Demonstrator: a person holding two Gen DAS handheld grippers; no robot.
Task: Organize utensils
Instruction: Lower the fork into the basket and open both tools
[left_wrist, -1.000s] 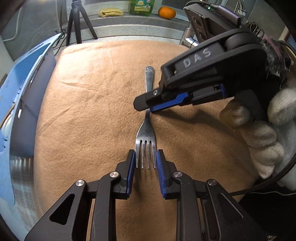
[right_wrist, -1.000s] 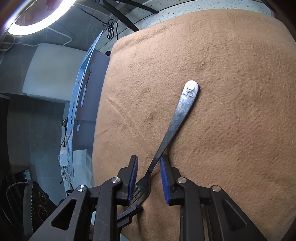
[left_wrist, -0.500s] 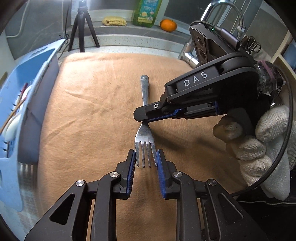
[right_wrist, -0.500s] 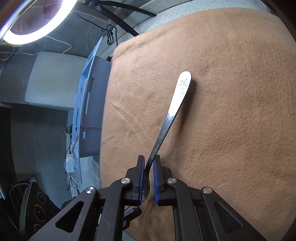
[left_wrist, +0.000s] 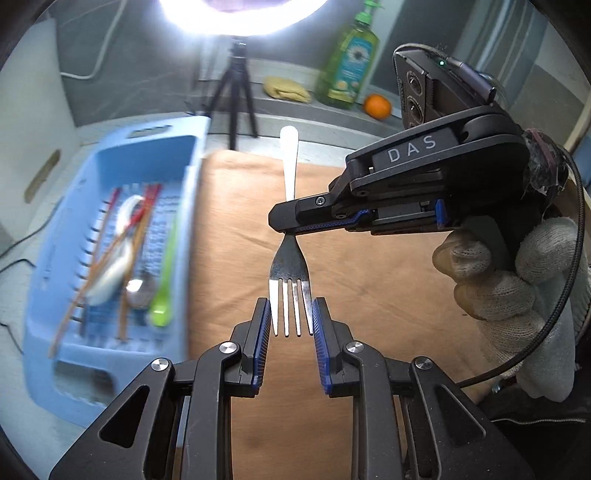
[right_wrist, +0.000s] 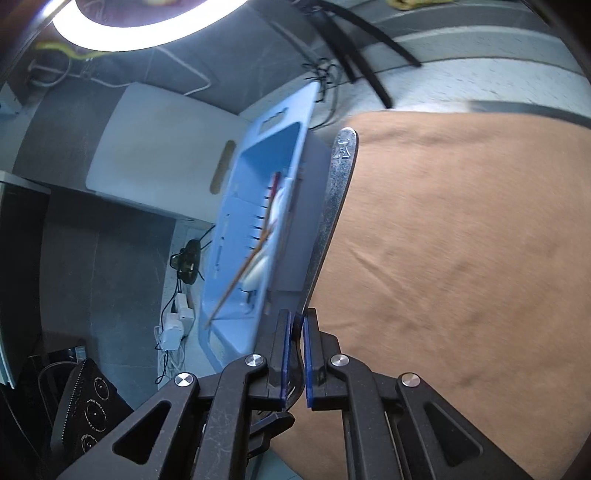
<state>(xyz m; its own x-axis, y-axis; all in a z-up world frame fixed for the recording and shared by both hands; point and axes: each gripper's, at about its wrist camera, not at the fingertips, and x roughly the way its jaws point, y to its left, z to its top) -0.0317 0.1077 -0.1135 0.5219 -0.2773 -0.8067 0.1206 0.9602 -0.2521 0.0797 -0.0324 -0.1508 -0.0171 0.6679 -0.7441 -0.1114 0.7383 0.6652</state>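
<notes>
A metal fork (left_wrist: 289, 258) is held in the air above the tan cloth (left_wrist: 369, 280). My right gripper (left_wrist: 286, 229) is shut on the fork's neck; in the right wrist view the fork's handle (right_wrist: 334, 206) runs up from my right gripper (right_wrist: 294, 325). My left gripper (left_wrist: 290, 317) stands around the fork's tines, its blue pads close on both sides with a slight gap. A light blue tray (left_wrist: 51, 302) to the left holds chopsticks, spoons and a green utensil (left_wrist: 164, 280). The tray also shows in the right wrist view (right_wrist: 236, 206).
A ring light on a black tripod (left_wrist: 240, 92) stands behind the cloth. A green bottle (left_wrist: 349, 70), a yellow sponge (left_wrist: 286, 89) and an orange (left_wrist: 377, 106) sit on the back ledge. A white board (right_wrist: 155, 147) and cables lie left of the tray.
My right gripper closed on the fork and lifted it off the cloth. Both grippers have risen and moved toward the blue tray, which now shows its contents.
</notes>
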